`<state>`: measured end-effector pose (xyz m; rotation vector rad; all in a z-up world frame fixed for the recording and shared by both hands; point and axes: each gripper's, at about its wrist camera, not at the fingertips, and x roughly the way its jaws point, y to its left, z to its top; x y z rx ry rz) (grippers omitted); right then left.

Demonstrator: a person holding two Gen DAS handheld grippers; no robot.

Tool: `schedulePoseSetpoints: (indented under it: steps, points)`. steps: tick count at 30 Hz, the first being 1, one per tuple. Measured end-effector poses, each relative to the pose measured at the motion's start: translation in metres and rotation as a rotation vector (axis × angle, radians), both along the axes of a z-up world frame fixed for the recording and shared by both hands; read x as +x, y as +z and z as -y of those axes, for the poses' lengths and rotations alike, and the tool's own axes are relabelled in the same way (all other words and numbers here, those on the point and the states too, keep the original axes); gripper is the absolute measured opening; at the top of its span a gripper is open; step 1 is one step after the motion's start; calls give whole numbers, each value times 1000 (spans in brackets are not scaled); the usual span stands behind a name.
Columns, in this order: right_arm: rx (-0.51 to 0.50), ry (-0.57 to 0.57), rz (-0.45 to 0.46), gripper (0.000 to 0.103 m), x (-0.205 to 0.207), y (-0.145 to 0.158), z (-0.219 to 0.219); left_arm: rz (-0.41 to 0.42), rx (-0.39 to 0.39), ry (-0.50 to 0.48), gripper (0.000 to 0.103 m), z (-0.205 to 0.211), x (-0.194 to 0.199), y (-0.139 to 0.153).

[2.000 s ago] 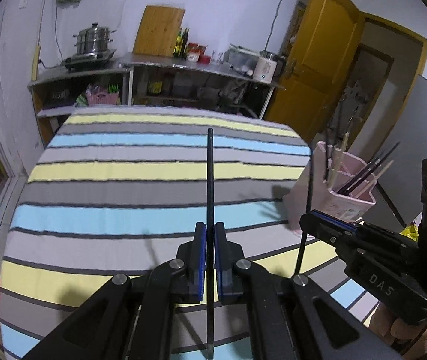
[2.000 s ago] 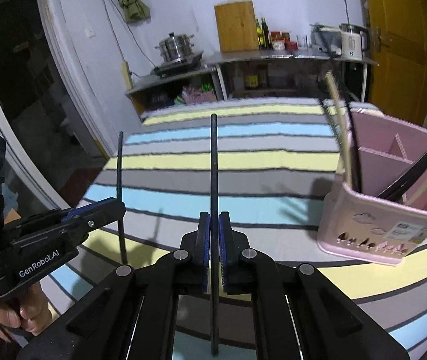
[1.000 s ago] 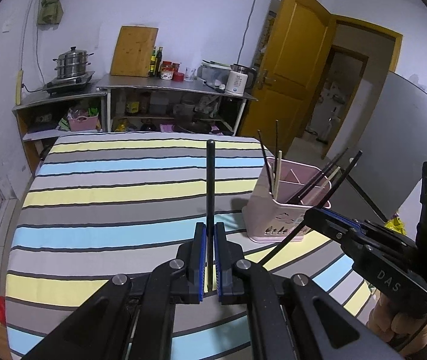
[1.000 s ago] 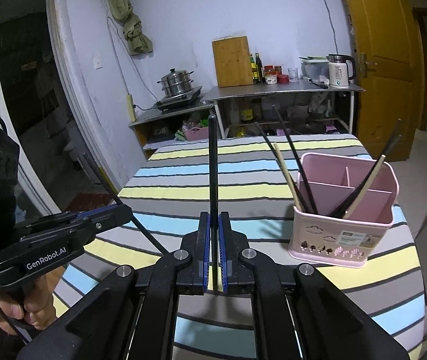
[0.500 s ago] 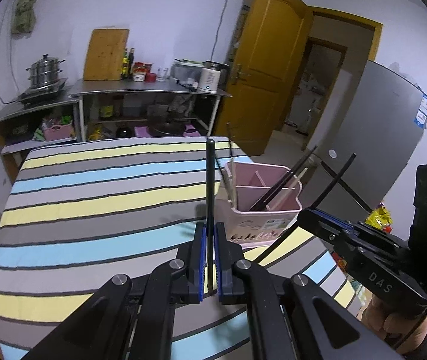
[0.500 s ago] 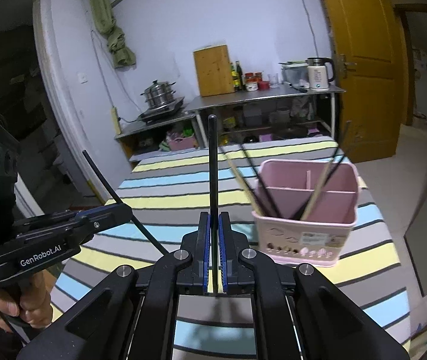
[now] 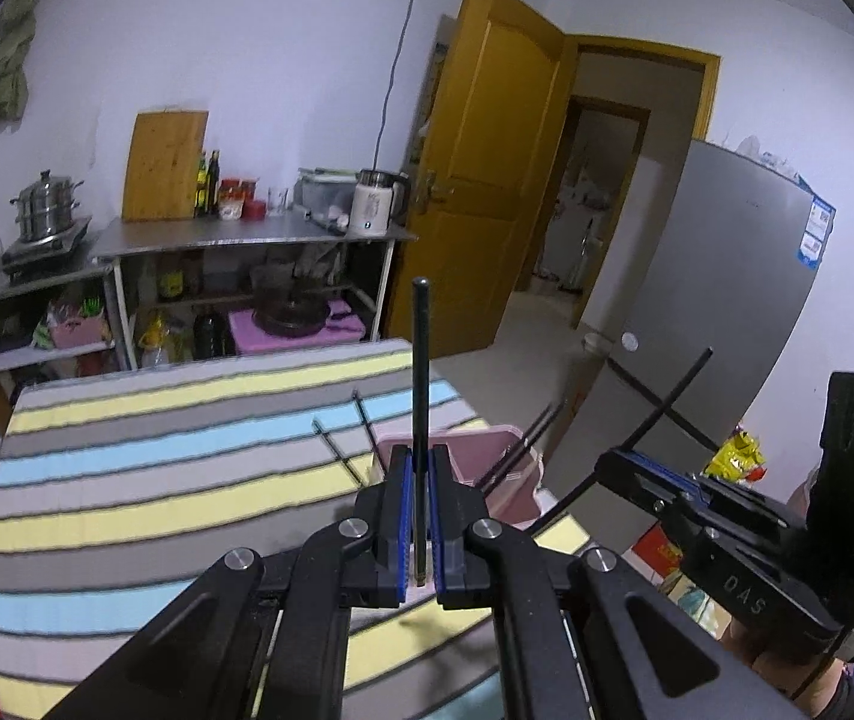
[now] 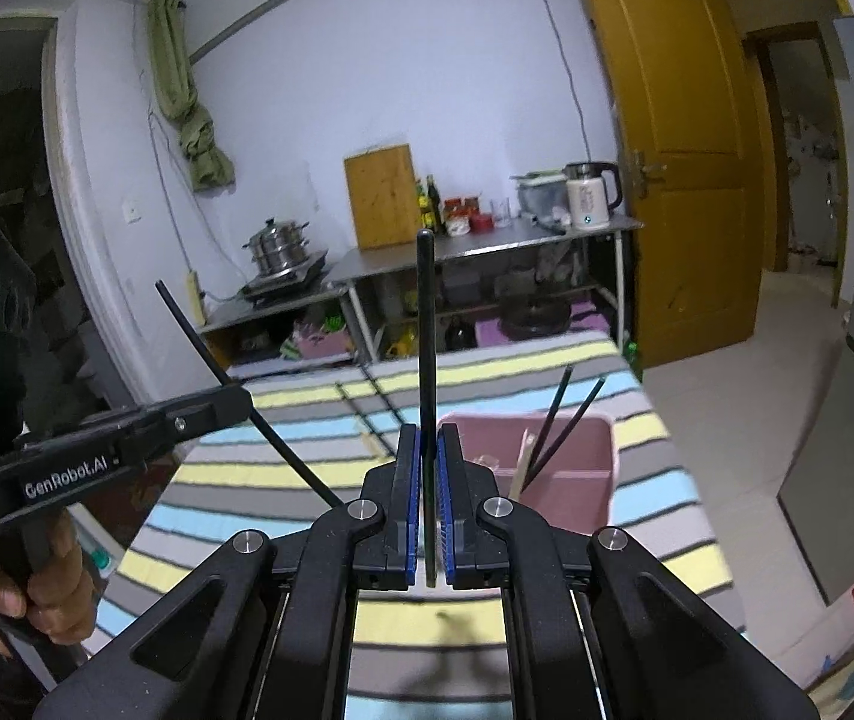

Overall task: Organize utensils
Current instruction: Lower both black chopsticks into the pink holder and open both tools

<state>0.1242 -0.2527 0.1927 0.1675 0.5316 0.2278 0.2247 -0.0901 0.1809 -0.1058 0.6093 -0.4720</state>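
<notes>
Two black chopsticks are in play, one to each claw. The left claw is clenched on a black chopstick that stands up between its blue pads, tip well above the striped counter. The right claw is clenched on its own black chopstick in the same upright way. From the left wrist view the right claw sits off to the right, its stick slanting up toward the grey fridge.

Just past both claws stands the pink utensil holder, near the counter's right edge, with dark chopsticks and a pale one leaning out of its compartments. More dark sticks angle up at its left side; how they rest is unclear.

Left of the holder the striped cloth runs bare to its far edge. Beyond the right edge is open floor, leading to the yellow door and doorway. Behind the counter stand metal shelves with pots and bottles.
</notes>
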Motion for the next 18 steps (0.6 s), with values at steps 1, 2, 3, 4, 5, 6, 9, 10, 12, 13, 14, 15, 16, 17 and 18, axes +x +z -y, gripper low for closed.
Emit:
schedulePoseSetpoints:
  steps: [1,2,3,4,5,6,9,10,12,13,14,15,16,17,18]
  points:
    - [0,-5,7,5,1,3,2,7,-6,2,5,1,3,5]
    - [1,-11,17,5,2,8,5,13,-13,3,5,2,5,8]
    - [1,-15,24,5,3,11,6,16,-17,3,5,1,8,9]
    - [0,-19,31,5,4,13,8,21,-21,1,5,3,11,13]
    - [-2,-21,36,5,6,16,8,26,-21,0,5,5,13,15]
    - [-3,-24,41,5,8,17,9,29,-19,-1,5,7,14,16]
    - [-7,-32,53,5,12,21,10,36,-10,-3,5,13,22,19]
    - [-6,-34,54,5,14,21,11,37,-9,-3,5,15,23,19]
    - [-2,-40,57,5,18,20,11,39,-7,-4,5,18,28,19]
    - [-2,-42,56,5,20,19,12,39,-5,-4,5,19,30,18]
    - [-4,-46,56,5,22,18,12,38,-5,-4,5,21,31,16]
    - [-5,-47,55,5,24,16,12,36,-4,-4,5,23,33,15]
    - [-5,-48,51,5,27,14,12,33,-2,-4,5,24,36,12]
    - [-3,-49,49,5,28,13,13,29,0,-4,5,26,38,9]
    - [-1,-50,46,5,30,11,13,26,1,-4,5,27,40,7]
